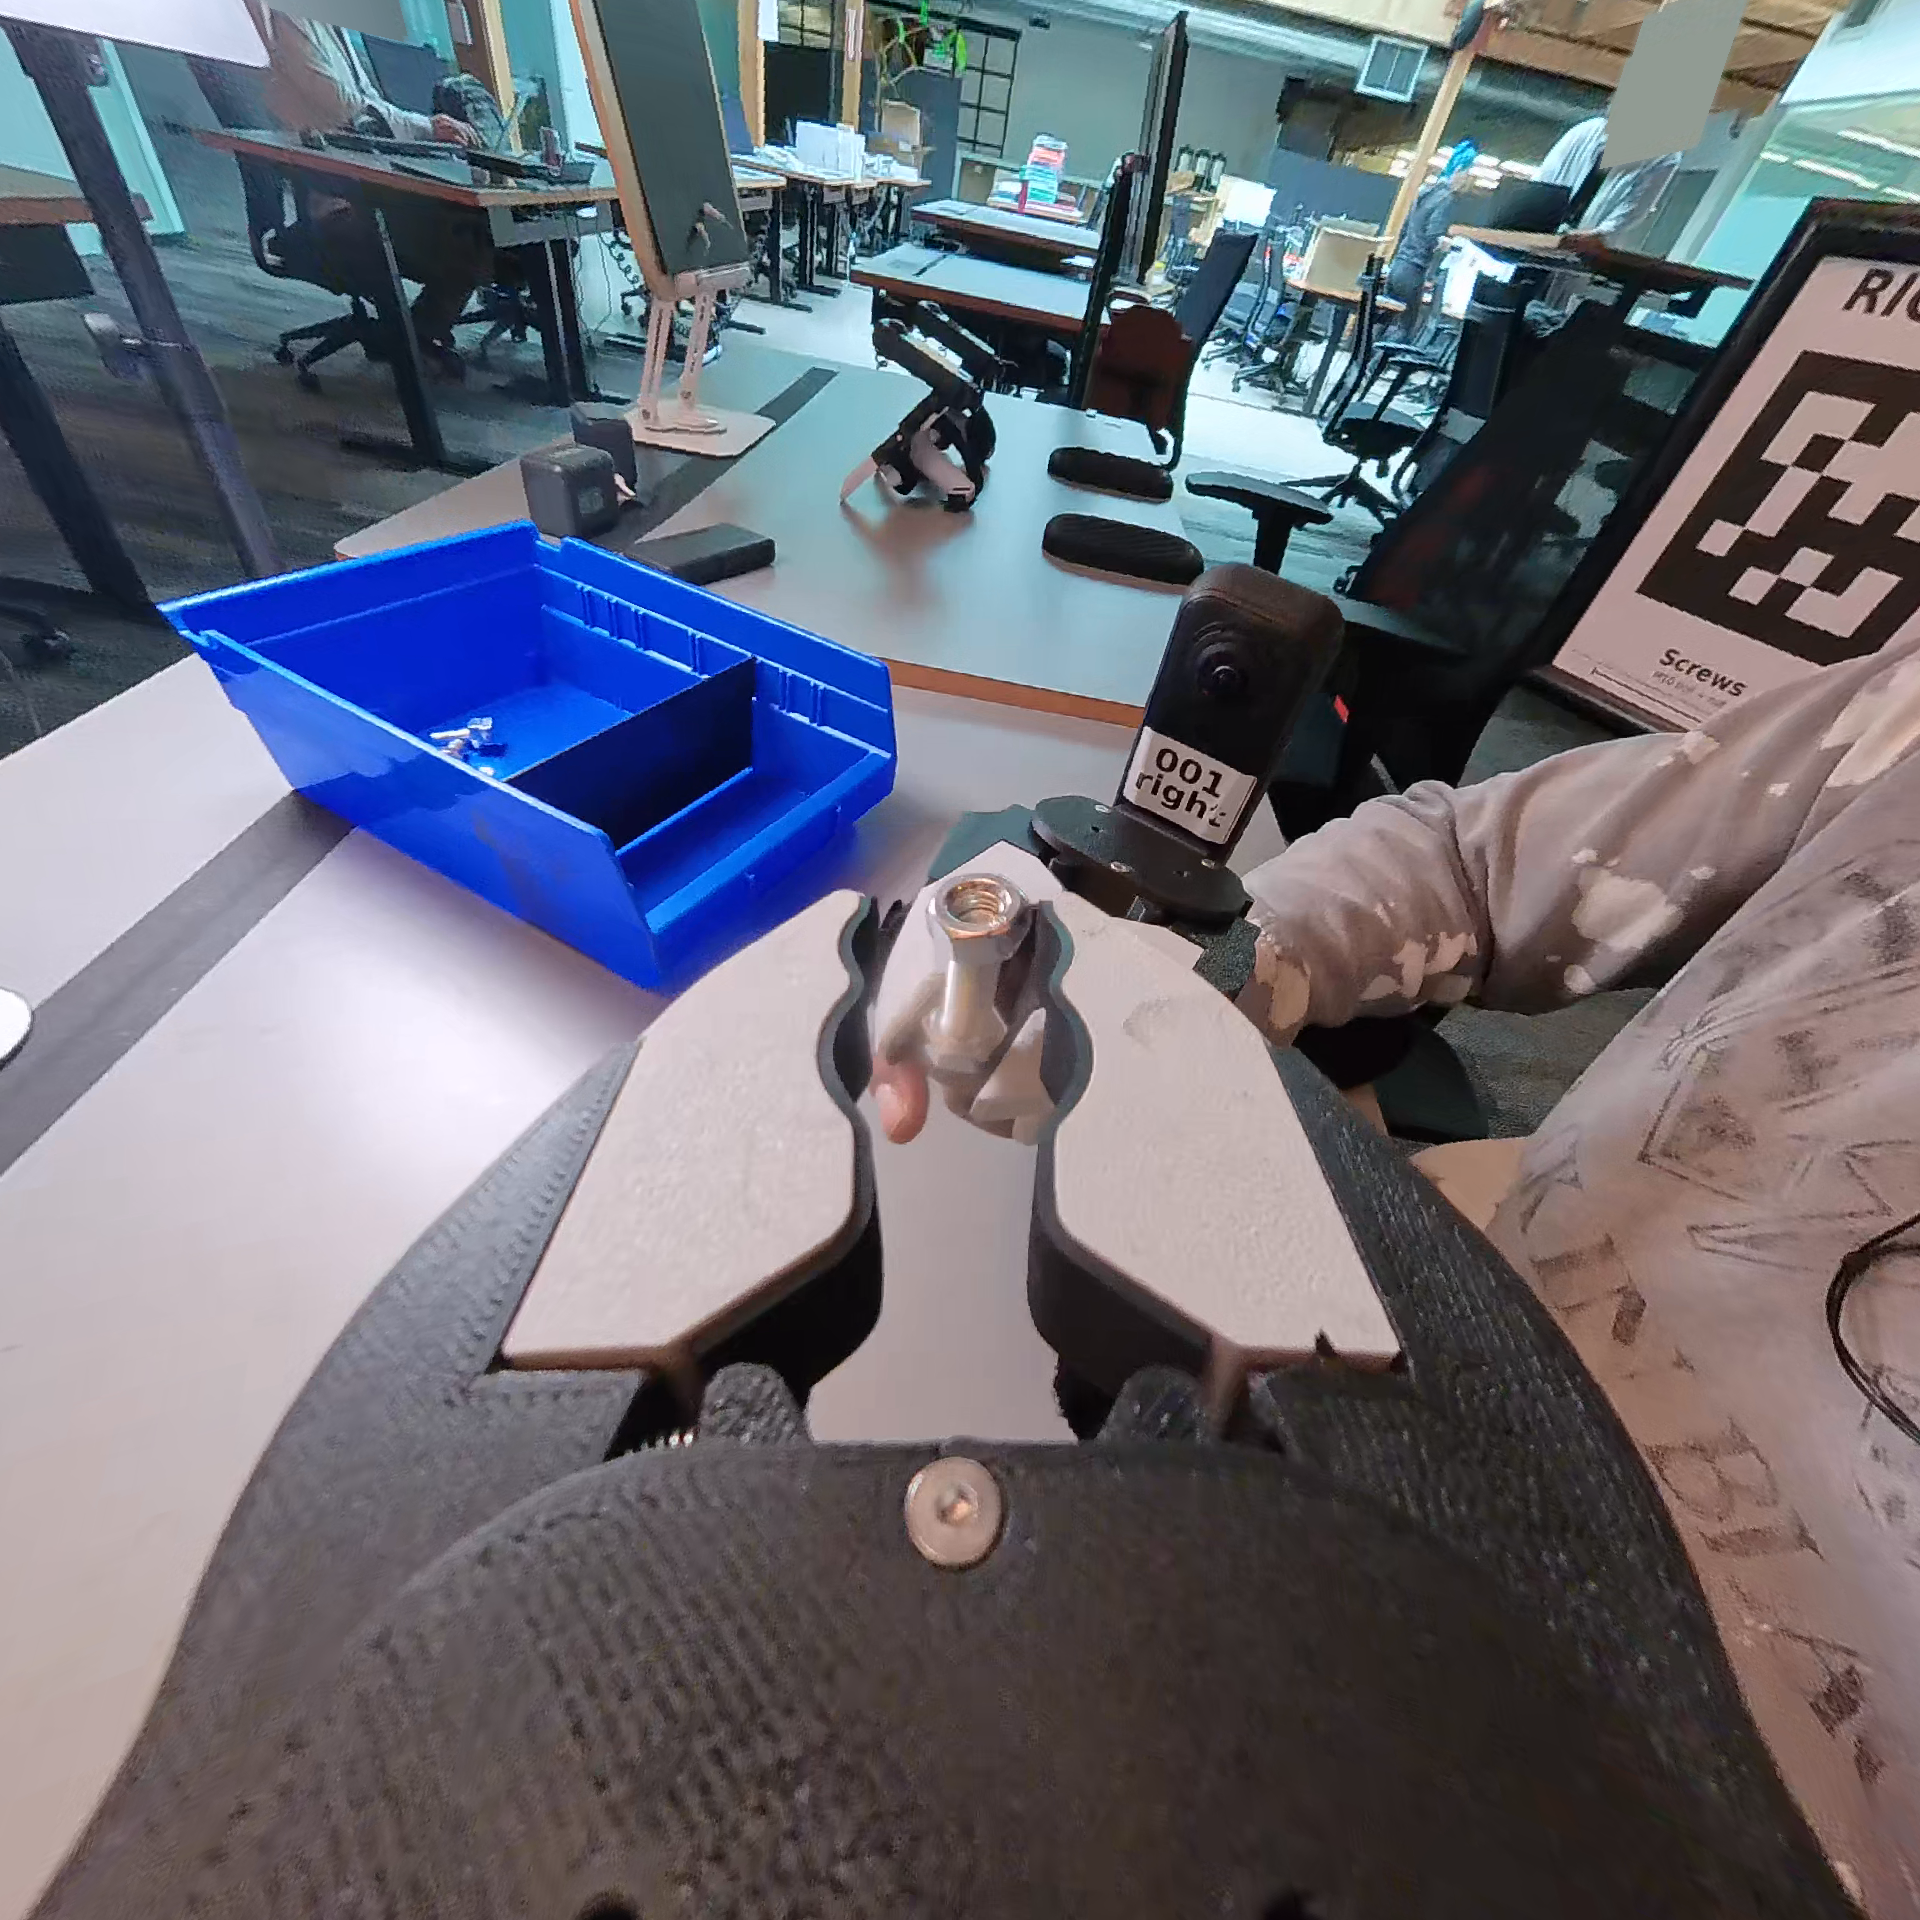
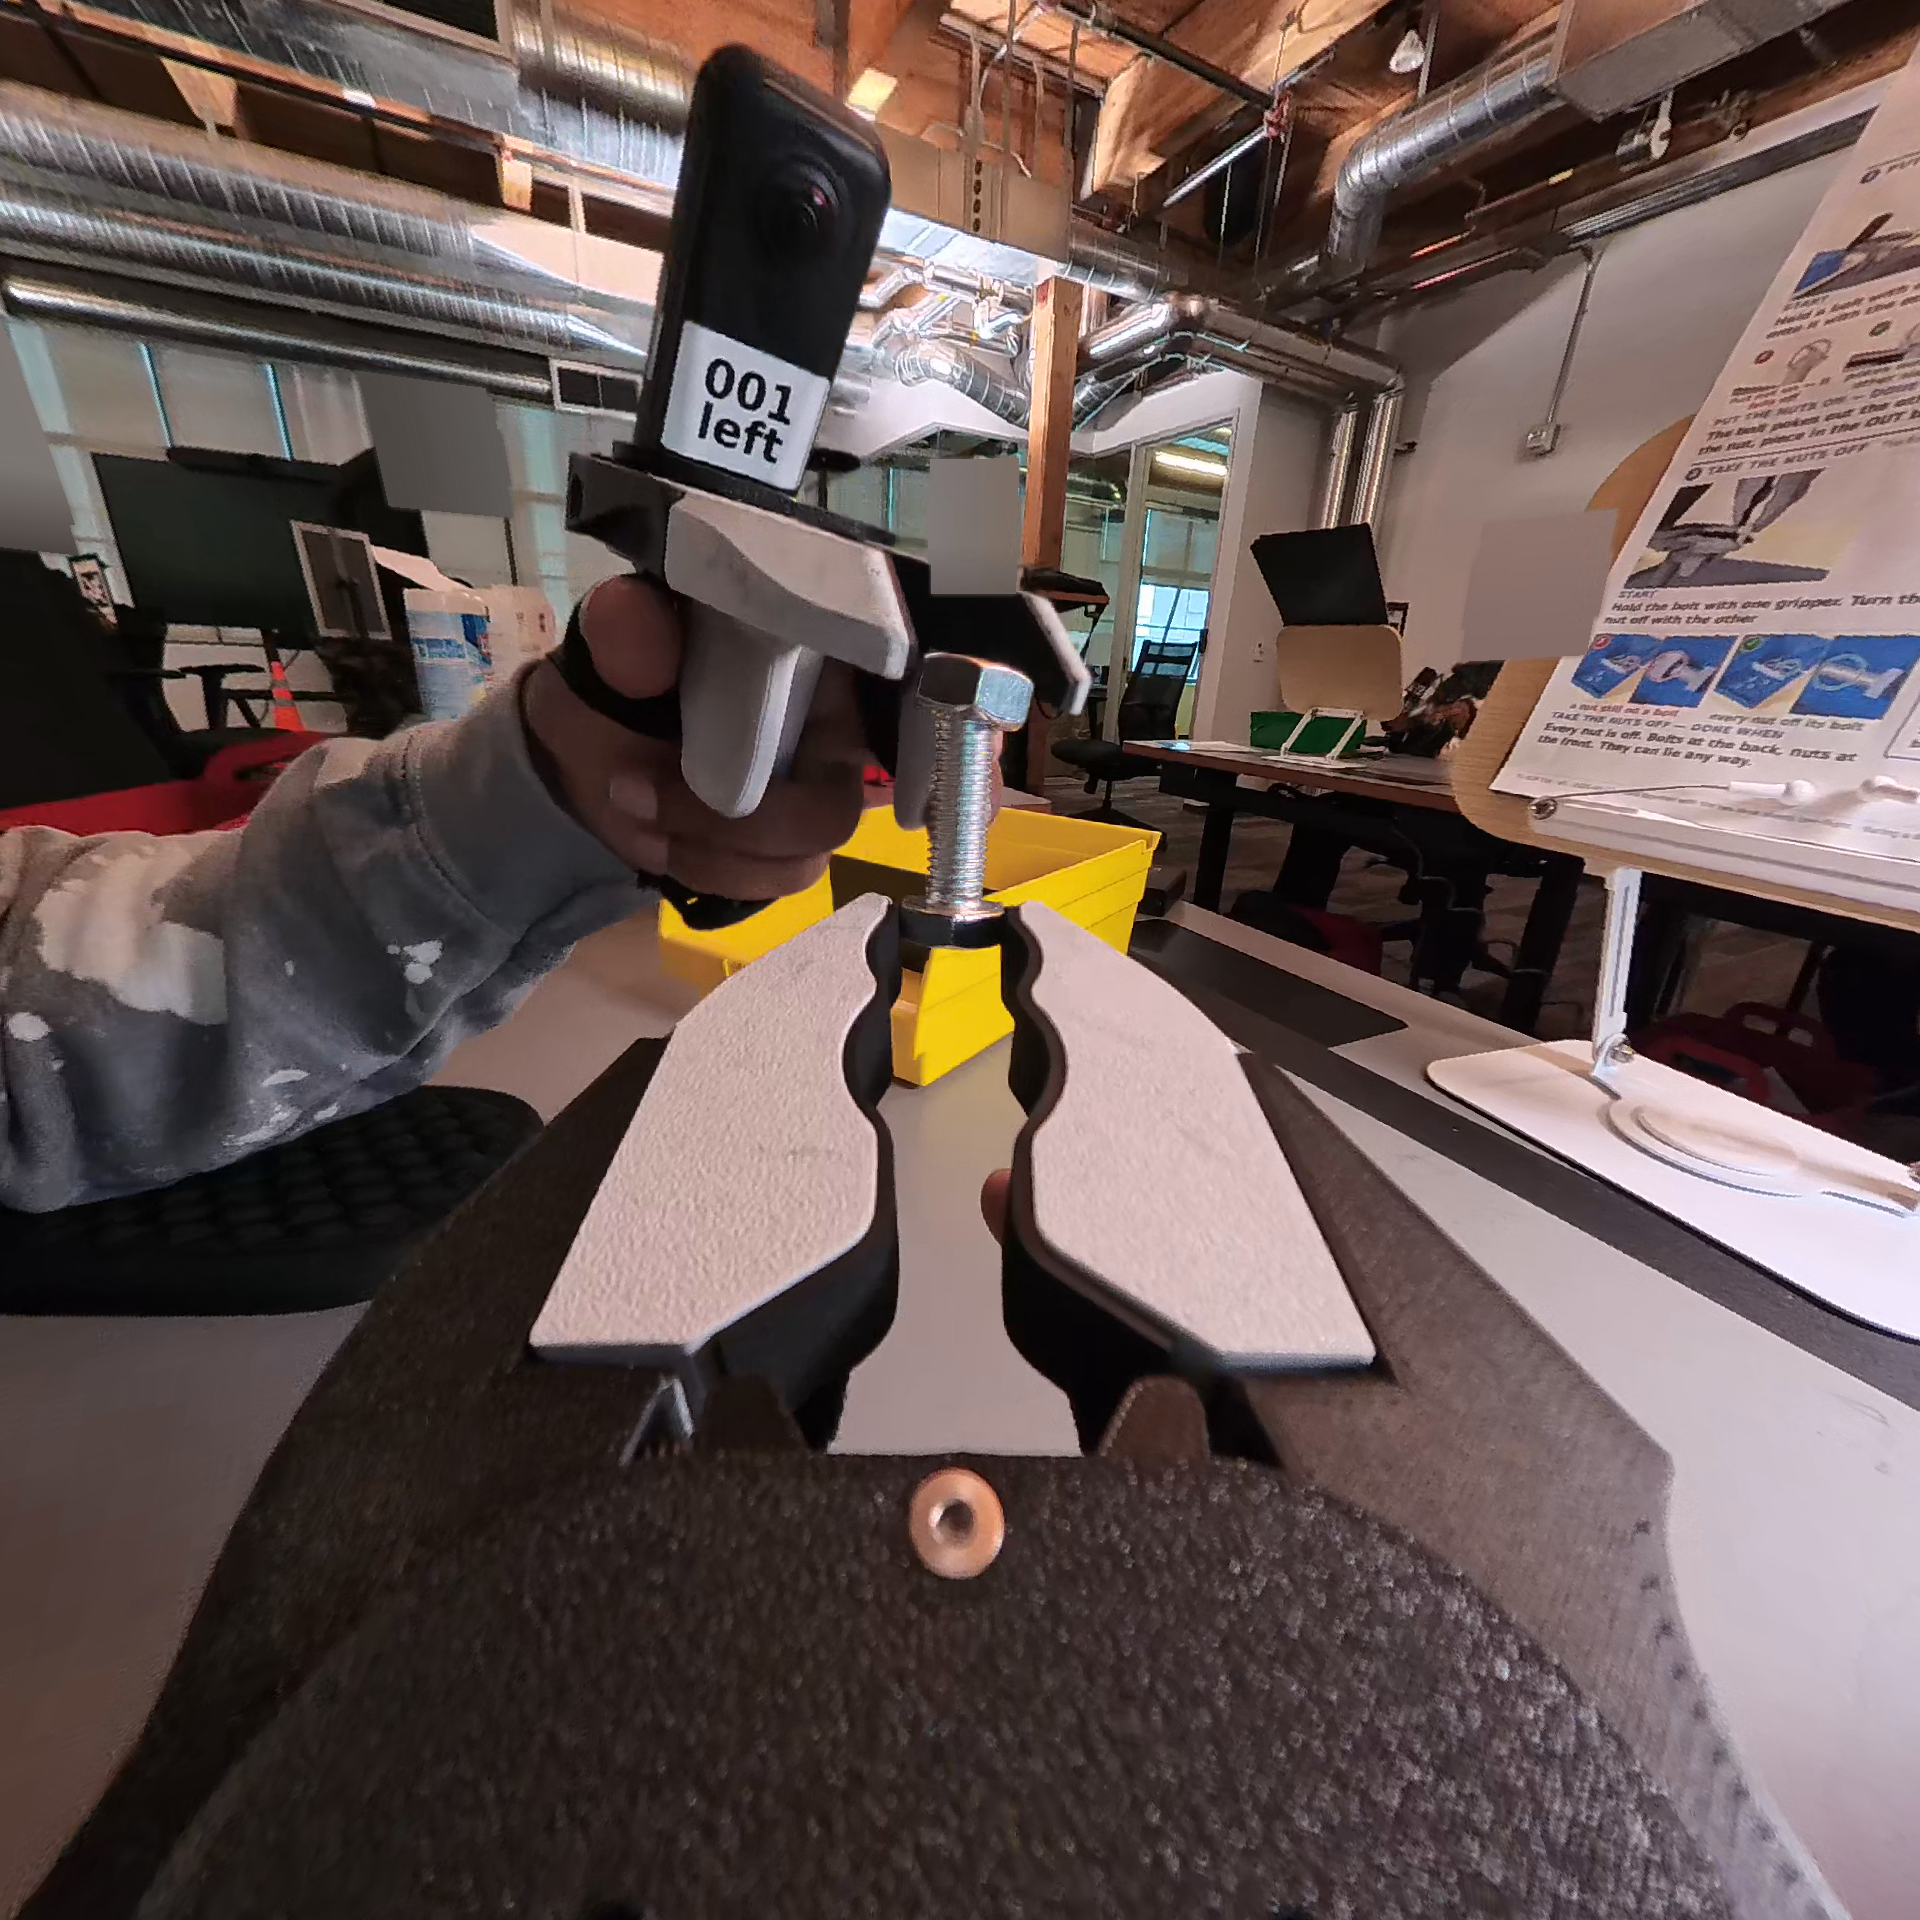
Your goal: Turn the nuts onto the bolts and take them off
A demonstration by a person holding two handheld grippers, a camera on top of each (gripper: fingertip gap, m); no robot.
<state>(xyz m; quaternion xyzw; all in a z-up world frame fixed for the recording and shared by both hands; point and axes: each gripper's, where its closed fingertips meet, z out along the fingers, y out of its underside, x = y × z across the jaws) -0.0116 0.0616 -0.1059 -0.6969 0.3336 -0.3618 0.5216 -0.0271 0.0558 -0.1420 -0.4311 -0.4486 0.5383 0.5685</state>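
Bolt [image 2: 961,800] and nut [image 2: 951,920]: where do we find them?

We see them in mid-air above the grey table [image 2: 1558,1299], shared between both tools. From the right wrist view the bolt stands nearly upright, hex head on top, with the nut on the lowest threads.

And the tongs?

Our right gripper [image 2: 951,930] is clenched on the nut, its fingertips pressed to either side. Our left gripper [image 1: 956,920] is clamped on the bolt's head. The right wrist view shows that grasp from the side, with the hand [image 2: 665,748] wrapped round the handle.

What does the left wrist view add?

It looks down the bolt from the head end, so the shank is foreshortened and the nut sits beyond it. Only there do we get the blue bin [image 1: 499,831] on the table to the left, split by a black divider [image 1: 644,748], with a few small silver fasteners [image 1: 468,740] in the compartment left of the divider.

And only on the right's side?

We get a yellow bin [image 2: 1081,862] behind the bolt, and an instruction sheet [image 2: 1714,623] on a white stand to the right. We cannot tell what the yellow bin holds.
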